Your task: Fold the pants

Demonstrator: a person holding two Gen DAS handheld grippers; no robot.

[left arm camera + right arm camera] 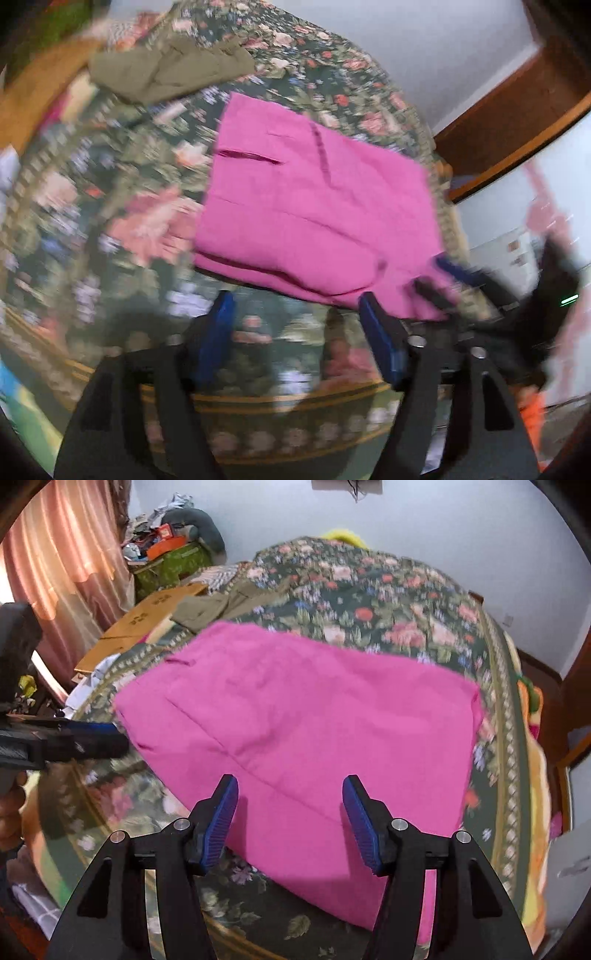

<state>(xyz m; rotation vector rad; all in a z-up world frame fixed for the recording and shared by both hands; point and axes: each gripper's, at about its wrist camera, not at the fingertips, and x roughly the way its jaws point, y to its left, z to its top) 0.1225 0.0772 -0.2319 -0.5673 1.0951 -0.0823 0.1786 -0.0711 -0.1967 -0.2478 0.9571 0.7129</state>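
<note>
The pink pants [314, 206] lie folded in a flat rectangle on the floral bedspread [110, 206]; they also fill the middle of the right wrist view [295, 720]. My left gripper [295, 314] is open and empty, just short of the pants' near edge. My right gripper [290, 797] is open and empty, its fingers hovering over the near part of the pants. The right gripper shows blurred in the left wrist view [439, 277] at the pants' corner. The left gripper shows in the right wrist view [92, 738] beside the pants' left edge.
Olive green trousers [170, 70] lie crumpled at the far side of the bed, also in the right wrist view [221, 605]. A cardboard box [140, 624] and a clutter pile [166, 542] stand by the curtain. A wooden door frame [509, 122] is at right.
</note>
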